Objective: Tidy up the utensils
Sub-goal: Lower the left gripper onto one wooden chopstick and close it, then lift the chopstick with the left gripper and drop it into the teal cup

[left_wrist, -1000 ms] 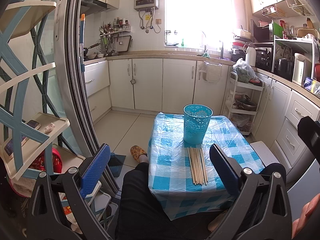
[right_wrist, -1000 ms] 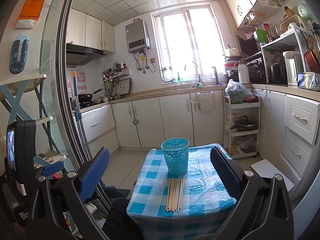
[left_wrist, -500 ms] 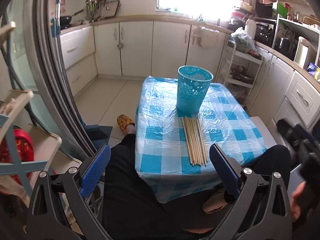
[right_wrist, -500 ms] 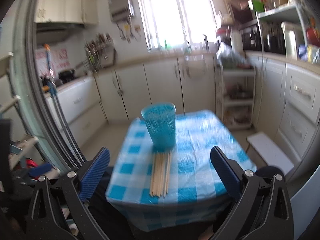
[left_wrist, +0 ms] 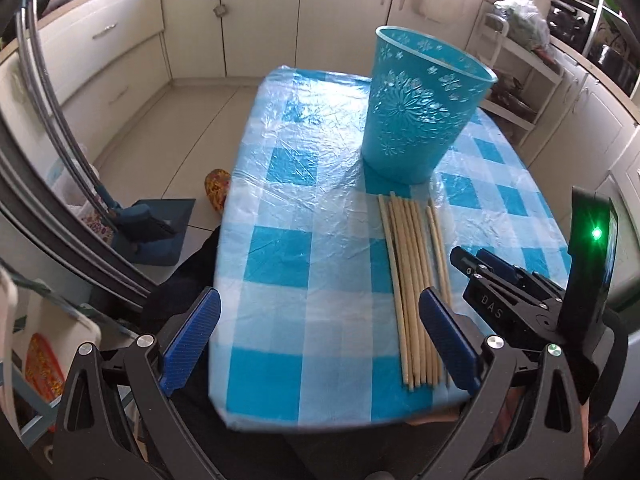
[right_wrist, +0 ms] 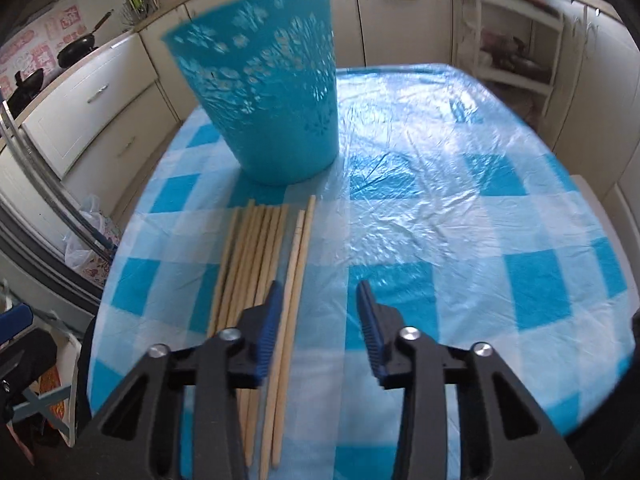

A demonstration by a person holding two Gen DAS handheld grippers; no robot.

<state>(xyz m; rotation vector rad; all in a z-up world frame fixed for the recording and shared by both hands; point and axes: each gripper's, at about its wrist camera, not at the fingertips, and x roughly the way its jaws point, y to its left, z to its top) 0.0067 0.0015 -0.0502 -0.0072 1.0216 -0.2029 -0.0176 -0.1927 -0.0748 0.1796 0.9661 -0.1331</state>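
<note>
Left view only: right gripper (left_wrist: 466, 260) marked "DAS", green LED. Both grippers' fingers apart, empty; right's straddle two chopsticks (right_wrist: 294, 280) on worktop (right_wrist: 440, 208).

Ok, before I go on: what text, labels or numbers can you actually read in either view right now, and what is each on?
"DAS": white letters on the black body of the right gripper, seen from the left wrist view.
Pink wall decorations behind the stove: printing too blurred to read.
Blue basket, chopsticks and checked tablecloth: no writing visible.
</note>
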